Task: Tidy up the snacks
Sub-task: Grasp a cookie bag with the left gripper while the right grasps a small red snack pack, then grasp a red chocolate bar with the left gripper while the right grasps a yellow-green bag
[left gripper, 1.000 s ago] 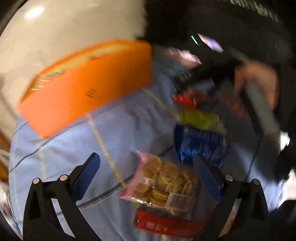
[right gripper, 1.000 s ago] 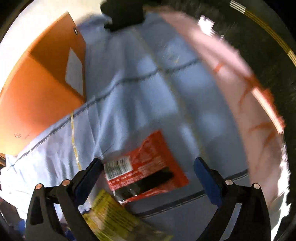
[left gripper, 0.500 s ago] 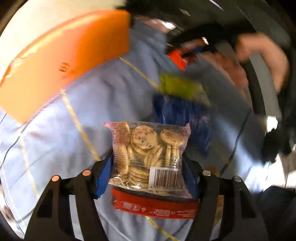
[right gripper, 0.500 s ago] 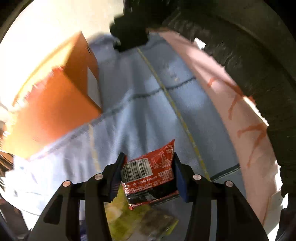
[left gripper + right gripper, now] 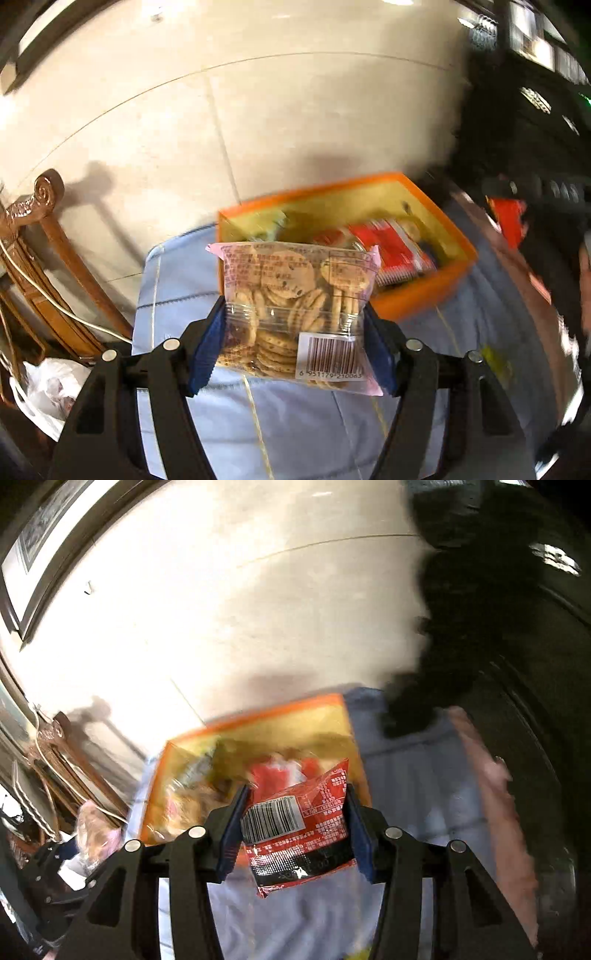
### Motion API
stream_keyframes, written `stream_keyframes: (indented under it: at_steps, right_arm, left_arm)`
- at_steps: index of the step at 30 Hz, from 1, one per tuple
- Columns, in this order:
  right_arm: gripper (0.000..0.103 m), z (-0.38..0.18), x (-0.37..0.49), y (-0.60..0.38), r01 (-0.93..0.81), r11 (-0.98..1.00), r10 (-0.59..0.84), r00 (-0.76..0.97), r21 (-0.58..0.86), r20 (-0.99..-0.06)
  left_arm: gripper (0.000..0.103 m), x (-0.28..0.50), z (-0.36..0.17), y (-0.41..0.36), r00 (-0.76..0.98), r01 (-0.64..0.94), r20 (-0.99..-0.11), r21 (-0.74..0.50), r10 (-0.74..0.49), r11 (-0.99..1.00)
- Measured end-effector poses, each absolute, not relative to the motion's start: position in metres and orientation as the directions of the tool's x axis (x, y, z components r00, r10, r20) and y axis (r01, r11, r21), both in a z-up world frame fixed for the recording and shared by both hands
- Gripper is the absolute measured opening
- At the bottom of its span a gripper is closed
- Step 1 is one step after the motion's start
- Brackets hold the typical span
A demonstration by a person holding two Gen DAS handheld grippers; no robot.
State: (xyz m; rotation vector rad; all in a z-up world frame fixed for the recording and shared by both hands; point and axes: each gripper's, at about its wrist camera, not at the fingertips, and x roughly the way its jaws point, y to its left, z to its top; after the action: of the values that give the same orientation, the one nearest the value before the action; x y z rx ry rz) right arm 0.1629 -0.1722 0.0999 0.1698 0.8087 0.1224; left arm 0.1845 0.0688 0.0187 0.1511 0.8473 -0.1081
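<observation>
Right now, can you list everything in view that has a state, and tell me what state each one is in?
Left hand-held gripper: shut on the cookie bag.
Cookie bag: sealed, held in the air.
Right hand-held gripper: shut on the red snack packet.
Red snack packet: sealed, held in the air.
Orange box: open on top, snack packs already inside.
Blue cloth: spread flat under the box.

Left wrist view looks forward and down along its fingers, from above the blue cloth, near the orange box; right wrist view faces likewise; both share the box, cloth and pale floor.
</observation>
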Motion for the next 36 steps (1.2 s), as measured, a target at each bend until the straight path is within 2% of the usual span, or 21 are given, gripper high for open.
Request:
stream_keyframes:
  at_steps: [2,4,5,6,7,8,10,14,16,18,22,24,28,29,31,32,33,34,36]
  right_arm:
    - [0.05,0.101,0.18,-0.161,-0.057,0.98,0.179,0.676,0.192,-0.714]
    - [0.055,0.098,0.199,-0.153,-0.074,0.971,0.22,0.656,0.228,-0.722]
    - [0.08,0.095,0.206,-0.151,-0.082,0.975,0.21,0.659,0.209,-0.722]
    - [0.1,0.093,0.21,-0.145,-0.077,0.985,0.164,0.669,0.152,-0.725]
    - [0.099,0.091,0.207,-0.143,-0.076,0.993,0.115,0.682,0.087,-0.722]
    - [0.099,0.088,0.204,-0.143,-0.093,0.993,0.112,0.68,0.067,-0.724]
    - [0.099,0.081,0.18,-0.153,-0.128,0.992,0.083,0.656,-0.003,-0.75]
    - [0.099,0.044,0.124,-0.18,-0.123,0.984,-0.031,0.588,-0.127,-0.808]
    - [0.099,0.007,0.087,-0.202,-0.094,0.986,-0.072,0.516,-0.14,-0.853]
    - [0.099,-0.029,0.062,-0.22,-0.061,0.994,-0.055,0.452,-0.092,-0.89]
    - [0.099,-0.095,0.036,-0.239,0.024,0.997,-0.074,0.358,-0.07,-0.931]
    - [0.1,-0.108,0.03,-0.246,0.064,0.998,-0.011,0.364,0.013,-0.931]
    - [0.099,-0.115,0.022,-0.226,-0.065,0.994,-0.054,0.44,-0.092,-0.896]
    - [0.098,-0.111,0.021,-0.223,-0.056,0.994,-0.06,0.441,-0.094,-0.895]
    - [0.076,-0.106,0.015,-0.225,-0.008,0.997,-0.06,0.436,-0.07,-0.898]
    - [0.065,-0.101,0.01,-0.225,-0.007,0.999,-0.027,0.428,-0.033,-0.903]
    - [0.064,-0.098,0.004,-0.225,-0.009,1.0,0.011,0.425,0.007,-0.905]
    - [0.063,-0.094,-0.003,-0.225,-0.024,0.998,0.062,0.422,0.058,-0.904]
    - [0.061,-0.084,-0.014,-0.222,-0.028,0.999,0.045,0.432,0.037,-0.901]
  left_arm:
    - [0.066,0.208,0.022,0.073,0.638,0.116,-0.769,0.05,-0.035,0.992]
    - [0.068,0.213,0.019,0.083,0.636,0.091,-0.771,0.034,-0.032,0.995]
    - [0.074,0.21,0.019,0.078,0.641,0.064,-0.768,0.047,-0.005,0.997]
    - [0.094,0.215,0.014,0.075,0.647,0.029,-0.762,0.067,0.033,0.997]
    - [0.099,0.211,0.01,0.072,0.643,-0.01,-0.763,0.085,0.071,0.996]
    - [0.099,0.202,0.005,0.067,0.643,-0.011,-0.763,0.079,0.067,0.997]
    - [0.099,0.165,0.001,0.06,0.649,0.068,-0.761,0.061,0.003,0.996]
    - [0.099,0.056,-0.017,0.031,0.633,0.237,-0.771,0.115,-0.064,0.965]
    - [0.099,-0.002,-0.042,0.008,0.568,0.328,-0.817,0.11,-0.103,0.938]
    - [0.099,-0.04,-0.067,-0.012,0.498,0.379,-0.86,0.099,-0.113,0.92]
    - [0.099,-0.087,-0.129,-0.044,0.42,0.322,-0.906,0.093,-0.054,0.942]
    - [0.099,-0.086,-0.15,-0.047,0.382,0.268,-0.923,0.073,-0.036,0.96]
    - [0.099,-0.079,-0.176,-0.042,0.365,0.142,-0.925,-0.055,-0.104,0.988]
    - [0.096,-0.08,-0.176,-0.046,0.392,0.143,-0.916,-0.029,-0.084,0.989]
    - [0.082,-0.082,-0.179,-0.056,0.405,0.176,-0.913,0.017,-0.056,0.984]
    - [0.057,-0.084,-0.175,-0.058,0.409,0.183,-0.91,0.01,-0.067,0.983]
    - [0.034,-0.084,-0.17,-0.058,0.398,0.176,-0.916,0.012,-0.06,0.984]
    - [0.025,-0.082,-0.166,-0.05,0.366,0.136,-0.93,0.003,-0.047,0.991]
    - [0.023,-0.079,-0.161,-0.037,0.333,0.068,-0.941,-0.043,-0.063,0.997]
